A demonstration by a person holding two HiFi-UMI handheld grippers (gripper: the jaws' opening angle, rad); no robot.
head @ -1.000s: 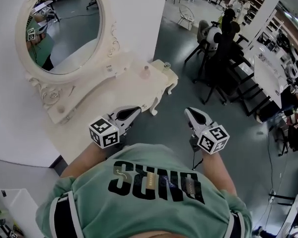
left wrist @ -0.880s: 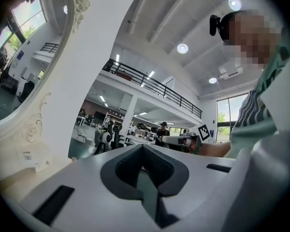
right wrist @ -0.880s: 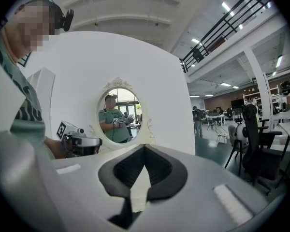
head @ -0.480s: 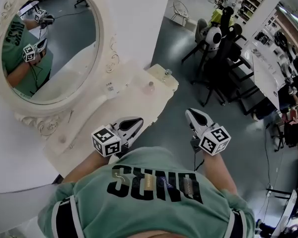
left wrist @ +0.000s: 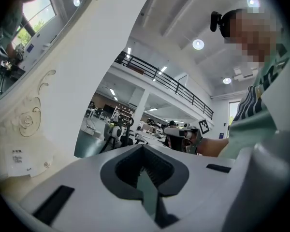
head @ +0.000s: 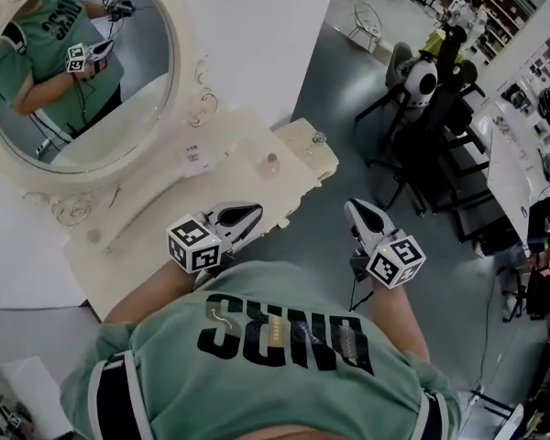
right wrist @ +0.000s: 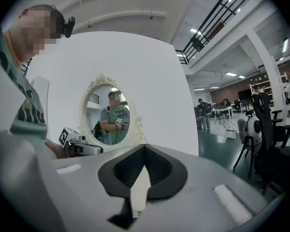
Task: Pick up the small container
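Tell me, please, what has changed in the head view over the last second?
The person has shifted beside the dressing table. The mirror now reflects the person's torso and both grippers, where only a sliver showed before. Nothing was taken hold of or let go. The left gripper and right gripper stay shut and empty, and the small pink container stands untouched on the tabletop.

A white wall [head: 247,26] carries an ornate oval mirror [head: 81,67] over a cream surface [head: 160,220]. The floor [head: 335,198] is grey-green. Black chairs [head: 423,126] and white desks [head: 515,154] stand right; round ceiling lights [left wrist: 198,44] glow above a railed balcony [left wrist: 159,76].
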